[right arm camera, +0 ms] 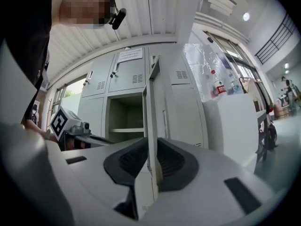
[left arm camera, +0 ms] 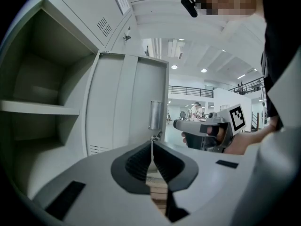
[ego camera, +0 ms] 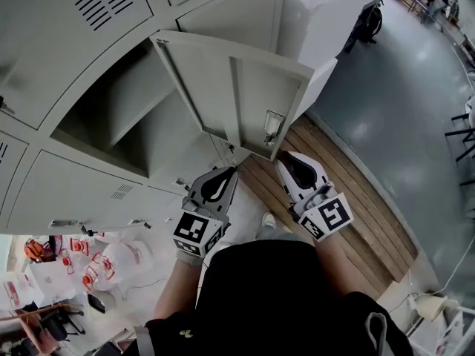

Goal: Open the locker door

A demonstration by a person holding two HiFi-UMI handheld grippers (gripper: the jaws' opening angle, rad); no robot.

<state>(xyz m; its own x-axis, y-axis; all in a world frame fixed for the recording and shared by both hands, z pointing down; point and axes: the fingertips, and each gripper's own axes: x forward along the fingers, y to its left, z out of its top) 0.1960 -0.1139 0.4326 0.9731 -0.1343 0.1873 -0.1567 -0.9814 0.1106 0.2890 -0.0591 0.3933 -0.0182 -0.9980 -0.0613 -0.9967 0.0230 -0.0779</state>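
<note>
Head view: both forearms reach forward from the dark torso, one hand wrapped round each handle behind its marker cube. Left claw (ego camera: 228, 170) points at the lockers, tip just under the bottom edge of the locker door (ego camera: 245, 95); contact not readable here. Right claw (ego camera: 282, 158) lies alongside it and meets the door's lower free corner, below the small latch plate (ego camera: 273, 127). Door swung well out from the open compartment (ego camera: 111, 117), hinged at its left. Underfoot a strip of wooden boards (ego camera: 334, 176), then grey floor (ego camera: 401, 102) – and a white cabinet (ego camera: 326, 13) beside the lockers.

Left gripper view: left claw (left arm camera: 152, 147) closed tight, pads together with nothing between them, aimed nearly level at the door (left arm camera: 127, 102), seen from its inner face. Shelf (left arm camera: 37, 108) inside the compartment at left. Right claw (left arm camera: 178, 125) comes in from the right, level, with fingers round its grip. Behind it a bright hall with a railing.

Right gripper view: right claw (right arm camera: 151, 159) narrow, pads clamped on the door's thin upright edge (right arm camera: 151, 107), which runs straight up between them. Open compartment just left of that edge – left claw's marker cube (right arm camera: 60, 122) farther left. Bottles (right arm camera: 218, 86) on the white cabinet at right.
</note>
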